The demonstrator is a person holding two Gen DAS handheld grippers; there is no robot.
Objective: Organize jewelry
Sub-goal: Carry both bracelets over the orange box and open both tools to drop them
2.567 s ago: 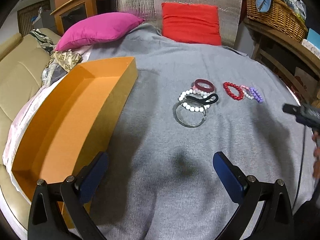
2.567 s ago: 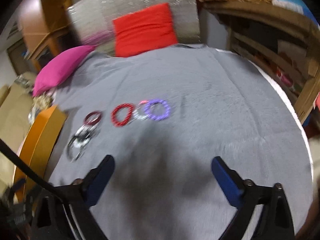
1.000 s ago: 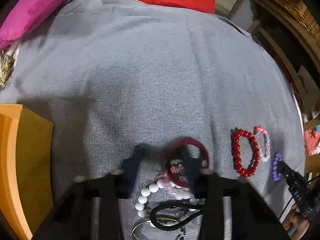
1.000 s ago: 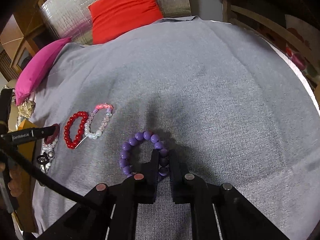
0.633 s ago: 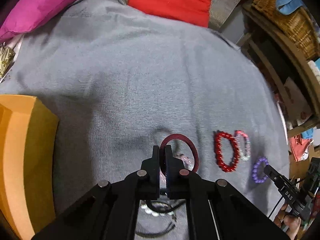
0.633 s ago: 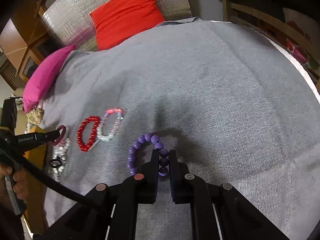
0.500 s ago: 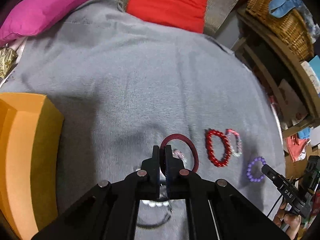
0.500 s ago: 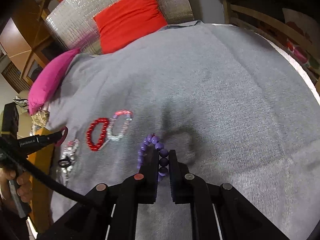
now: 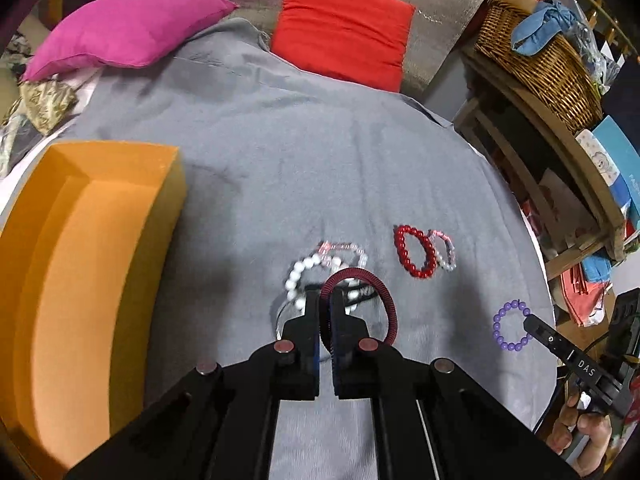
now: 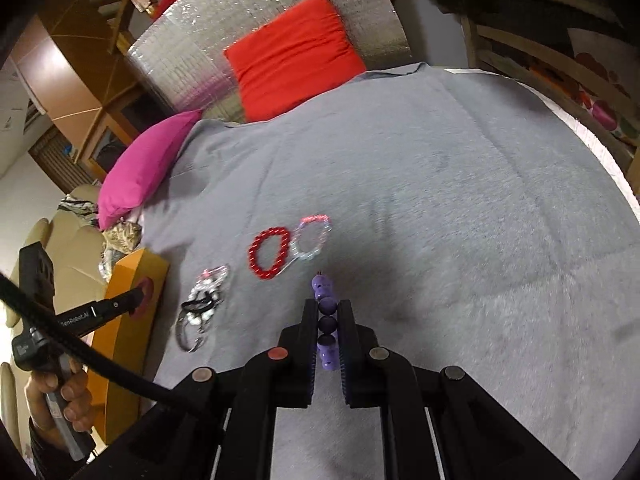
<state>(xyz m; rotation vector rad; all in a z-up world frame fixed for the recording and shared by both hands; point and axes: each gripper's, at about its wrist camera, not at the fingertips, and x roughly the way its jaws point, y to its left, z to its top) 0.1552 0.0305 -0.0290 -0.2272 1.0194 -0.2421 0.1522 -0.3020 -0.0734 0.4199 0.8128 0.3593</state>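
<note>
Above a grey blanket and beside an open orange box, both grippers have just lifted their catches clear of the cloth, so two pieces look ready for boxing. The left gripper pinches a dark red bangle; the right gripper clamps a purple bead bracelet (seen edge-on). A red bead bracelet and a white tangle remain.

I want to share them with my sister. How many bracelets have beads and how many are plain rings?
Beaded: 5 (white beads, red beads, purple beads, pale pink beads in the heap, pale pink beads beside the red)
Plain rings: 3 (dark red ring, black ring, silver ring)
Total: 8
</note>
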